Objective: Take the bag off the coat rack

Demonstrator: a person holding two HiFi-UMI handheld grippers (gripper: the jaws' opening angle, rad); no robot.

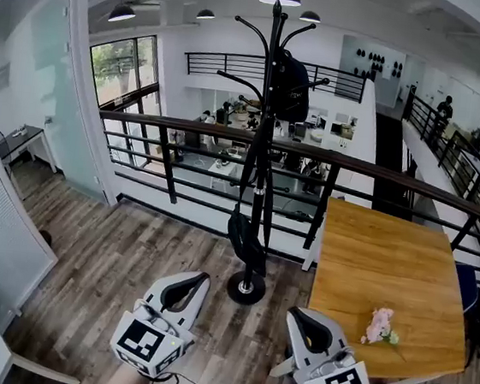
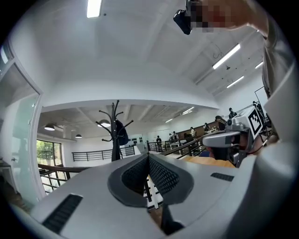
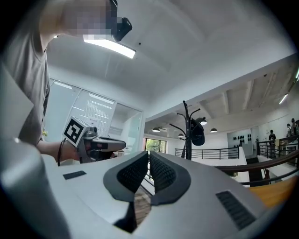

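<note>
Standing short of the coat rack (image 1: 260, 172), the person holds both tongs low, and the reach has not begun. The left tongs (image 1: 198, 278) are closed with nothing between them; the right tongs (image 1: 297, 312) are closed and empty too. The black bag (image 1: 292, 86) hangs high on the rack, on a hook to the right of the pole near its top. A smaller dark pouch (image 1: 244, 230) dangles low against the pole. I judge the next move calls for stepping in, opening one pair, raising it to the bag's strap and lifting clear of the hook. The floor (image 1: 112, 258) in front is open. The railing (image 1: 187, 124) stands just behind the rack, and the bench (image 1: 388, 255) edge lies near its right.
</note>
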